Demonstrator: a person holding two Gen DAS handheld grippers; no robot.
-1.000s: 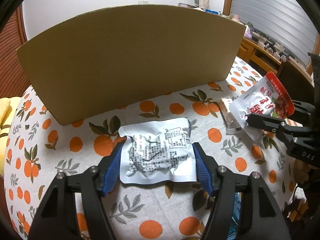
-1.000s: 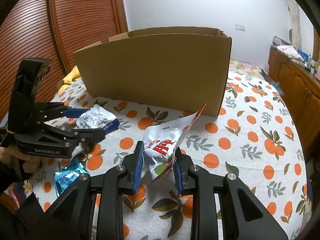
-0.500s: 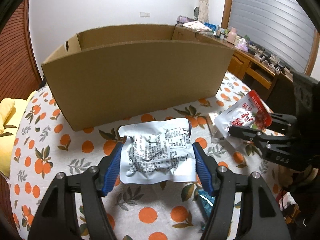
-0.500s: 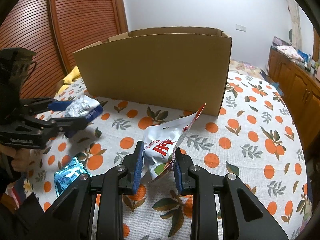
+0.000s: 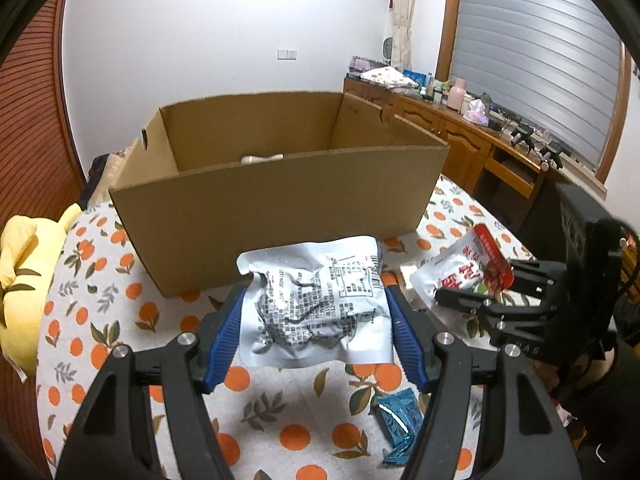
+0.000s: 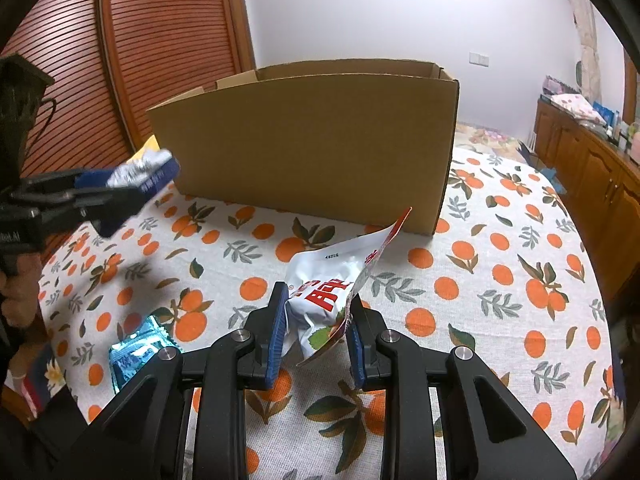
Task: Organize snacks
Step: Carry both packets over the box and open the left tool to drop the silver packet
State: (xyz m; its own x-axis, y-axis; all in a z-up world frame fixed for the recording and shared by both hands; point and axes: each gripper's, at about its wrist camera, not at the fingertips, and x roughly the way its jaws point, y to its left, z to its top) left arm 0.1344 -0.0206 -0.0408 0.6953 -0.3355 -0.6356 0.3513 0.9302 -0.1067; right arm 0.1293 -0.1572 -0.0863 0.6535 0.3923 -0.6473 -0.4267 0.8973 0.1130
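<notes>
My left gripper (image 5: 316, 316) is shut on a silver snack pouch (image 5: 316, 304) with black print, held in the air in front of the open cardboard box (image 5: 280, 200). In the right wrist view the left gripper (image 6: 132, 184) holds the pouch (image 6: 140, 166) near the box's (image 6: 312, 144) left corner. My right gripper (image 6: 316, 328) is shut on a white and red snack bag (image 6: 336, 276) low over the table; it also shows in the left wrist view (image 5: 464, 268). A white item (image 5: 262, 158) lies inside the box.
A blue snack packet (image 6: 136, 352) lies on the orange-patterned tablecloth (image 6: 500, 280) at front left, also in the left wrist view (image 5: 400, 420). A yellow plush (image 5: 24, 276) sits at the table's left. A wooden sideboard (image 5: 460, 136) with clutter stands at the right.
My left gripper has risen with the silver pouch, so the box's inside now shows. My right gripper holds the red and white bag in the same place.
</notes>
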